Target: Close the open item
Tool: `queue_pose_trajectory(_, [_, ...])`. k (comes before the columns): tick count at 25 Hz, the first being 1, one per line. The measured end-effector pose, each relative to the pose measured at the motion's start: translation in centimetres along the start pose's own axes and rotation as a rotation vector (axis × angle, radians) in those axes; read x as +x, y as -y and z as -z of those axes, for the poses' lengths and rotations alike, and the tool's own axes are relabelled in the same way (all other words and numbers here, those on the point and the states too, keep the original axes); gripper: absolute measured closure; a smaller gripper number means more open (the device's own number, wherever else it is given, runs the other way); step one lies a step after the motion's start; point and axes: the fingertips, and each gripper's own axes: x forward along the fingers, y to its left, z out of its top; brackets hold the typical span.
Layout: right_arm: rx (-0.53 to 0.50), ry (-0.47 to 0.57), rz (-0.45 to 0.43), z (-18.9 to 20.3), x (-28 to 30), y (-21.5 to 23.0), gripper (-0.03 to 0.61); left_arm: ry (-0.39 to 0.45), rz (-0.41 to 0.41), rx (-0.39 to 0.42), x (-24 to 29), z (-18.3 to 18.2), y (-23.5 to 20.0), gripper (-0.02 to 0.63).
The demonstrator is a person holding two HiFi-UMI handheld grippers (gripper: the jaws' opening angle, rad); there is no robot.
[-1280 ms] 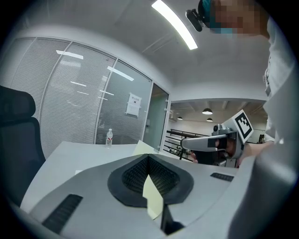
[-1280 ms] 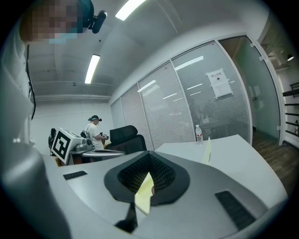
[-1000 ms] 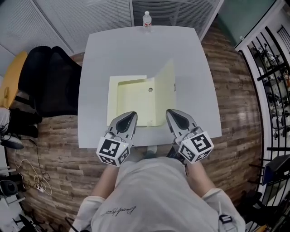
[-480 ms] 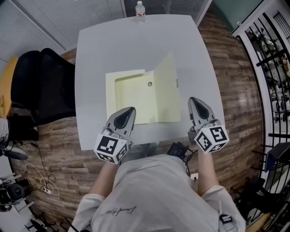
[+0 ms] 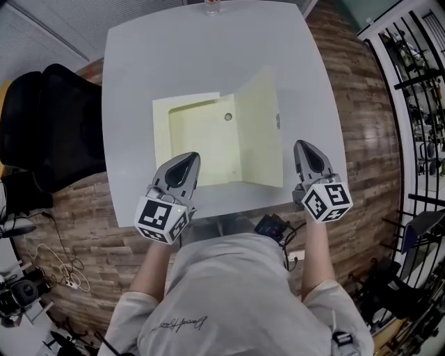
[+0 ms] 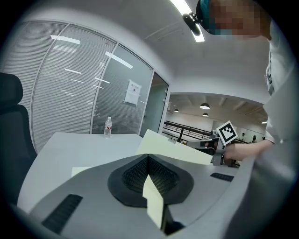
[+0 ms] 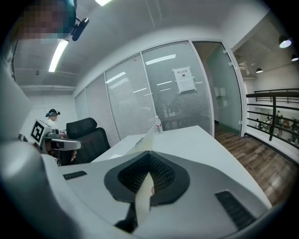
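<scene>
A pale yellow folder (image 5: pixel 201 142) lies open on the grey table (image 5: pixel 174 55), its right cover (image 5: pixel 259 132) raised at a slant. My left gripper (image 5: pixel 182 161) hovers over the folder's near left corner, jaws shut with no sign of a grip on the folder. My right gripper (image 5: pixel 306 149) is shut too and stands just right of the raised cover, apart from it. In the left gripper view the cover (image 6: pixel 173 151) rises beyond the shut jaws (image 6: pixel 148 156). In the right gripper view the cover's edge (image 7: pixel 147 137) stands ahead of the jaws (image 7: pixel 149 154).
A water bottle (image 5: pixel 212 7) stands at the table's far edge, also visible as bottle (image 6: pixel 108 127). A black office chair (image 5: pixel 49 132) sits left of the table. Cables lie on the wood floor at lower left. A metal railing (image 5: pixel 417 104) runs along the right.
My right gripper has moved right, from the folder's near edge to beside the raised cover. The left gripper has stayed near the folder's near left corner.
</scene>
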Motion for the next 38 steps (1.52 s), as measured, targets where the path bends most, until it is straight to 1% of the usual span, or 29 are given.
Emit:
queue_pose_trajectory(10, [0.025, -0.072, -0.018, 3.6, 2.5, 1.2, 0.565, -0.051, -0.021, -0.023, 0.4, 2.8, -1.7, 0.604])
queue_pose_trajectory(18, [-0.001, -0.116, -0.039, 5.5, 4.8, 1.0, 0.565, -0.075, -0.018, -0.046, 1.1, 4.7, -2.6, 0.604])
queue_pose_trajectory(22, [-0.01, -0.125, -0.054, 5.2, 5.3, 0.8, 0.566, -0.089, -0.011, -0.055, 1.3, 5.1, -2.2, 0.604])
queue_pose_trajectory(29, [-0.029, -0.133, -0.109, 4.7, 6.0, -1.5, 0.566, -0.096, -0.011, -0.063, 1.1, 5.2, -2.4, 0.604])
queue_pose_trajectory(33, [-0.036, -0.125, -0.149, 4.0, 6.7, -3.4, 0.565, -0.101, -0.027, -0.064, 0.6, 5.3, -3.6, 0.604])
queue_pose_trajectory(38, [-0.053, -0.128, -0.187, 3.3, 7.5, -5.6, 0.565, -0.107, -0.071, -0.072, -0.6, 5.6, -5.9, 0.604])
